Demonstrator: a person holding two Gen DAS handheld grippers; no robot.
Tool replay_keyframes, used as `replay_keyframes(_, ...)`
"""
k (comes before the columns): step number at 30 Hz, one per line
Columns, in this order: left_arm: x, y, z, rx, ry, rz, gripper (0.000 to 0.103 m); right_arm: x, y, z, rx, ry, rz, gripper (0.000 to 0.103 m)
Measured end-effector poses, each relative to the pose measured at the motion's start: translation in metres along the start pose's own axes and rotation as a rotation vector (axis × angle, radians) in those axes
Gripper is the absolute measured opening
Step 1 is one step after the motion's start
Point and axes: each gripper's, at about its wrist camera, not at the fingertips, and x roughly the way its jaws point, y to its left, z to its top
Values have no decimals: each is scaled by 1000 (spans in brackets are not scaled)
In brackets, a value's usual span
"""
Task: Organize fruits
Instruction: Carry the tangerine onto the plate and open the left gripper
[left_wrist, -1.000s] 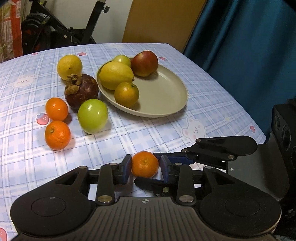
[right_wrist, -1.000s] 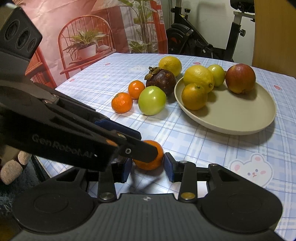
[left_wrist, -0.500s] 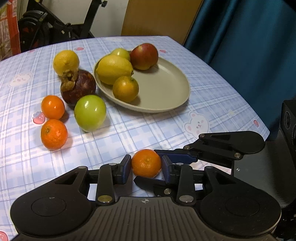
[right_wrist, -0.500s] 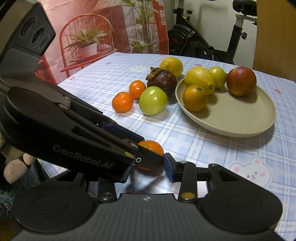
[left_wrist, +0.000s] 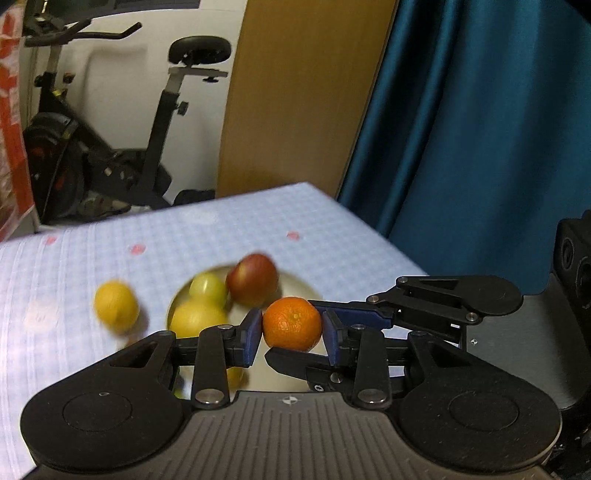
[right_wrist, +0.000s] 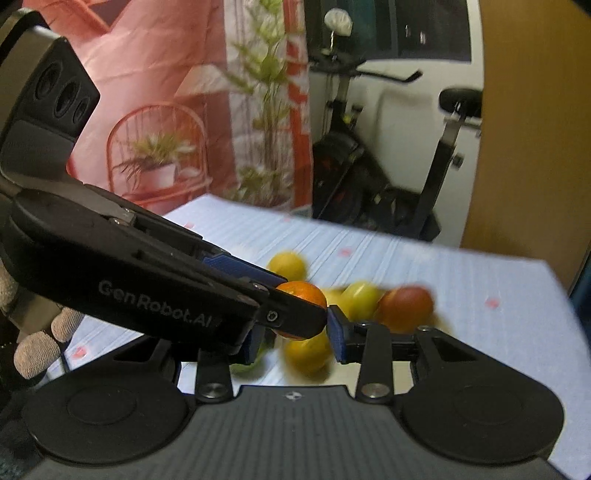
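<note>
Table (left_wrist: 207, 236) and plate (left_wrist: 295, 284) lie blurred at 12 o'clock. Both grippers bracket one mandarin (left_wrist: 291, 323). Left gripper (left_wrist: 291, 334) pads clamp it. Right gripper (right_wrist: 295, 334): contact cannot be told. Risk: opposing pulls could squeeze the fruit free and drop it.

- An exercise bike (left_wrist: 110, 122) stands beyond the tabletop's (left_wrist: 229, 236) far edge.
- A teal curtain (left_wrist: 480, 129) hangs right.
- A wooden panel (left_wrist: 295, 92) stands between them.
- A potted plant (right_wrist: 159, 162) sits far left.
</note>
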Motion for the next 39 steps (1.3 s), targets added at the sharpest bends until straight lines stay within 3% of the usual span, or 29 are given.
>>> replay_keyframes(6, 57, 0, 21, -11, 60, -29, 37, 24, -44, -4, 40, 29, -9, 39)
replay_keyframes(16, 135, 0, 5, -68, 176, -41, 38, 64, -102, -44, 152, 133, -60, 39)
replay_keyframes(24, 157, 3, 5, -97, 198, -24, 38, 85, -114, -48, 136, 160, -100, 39)
replay_keyframes(36, 159, 7, 4, -114, 203, 1, 39, 101, -108, -48, 130, 197, -161, 40)
replay_keyframes(38, 154, 9, 6, -125, 200, -5, 45, 101, -106, -45, 131, 201, -174, 43)
replay_keyframes(39, 150, 10, 7, -134, 198, -10, 54, 99, -105, -44, 130, 196, -177, 45)
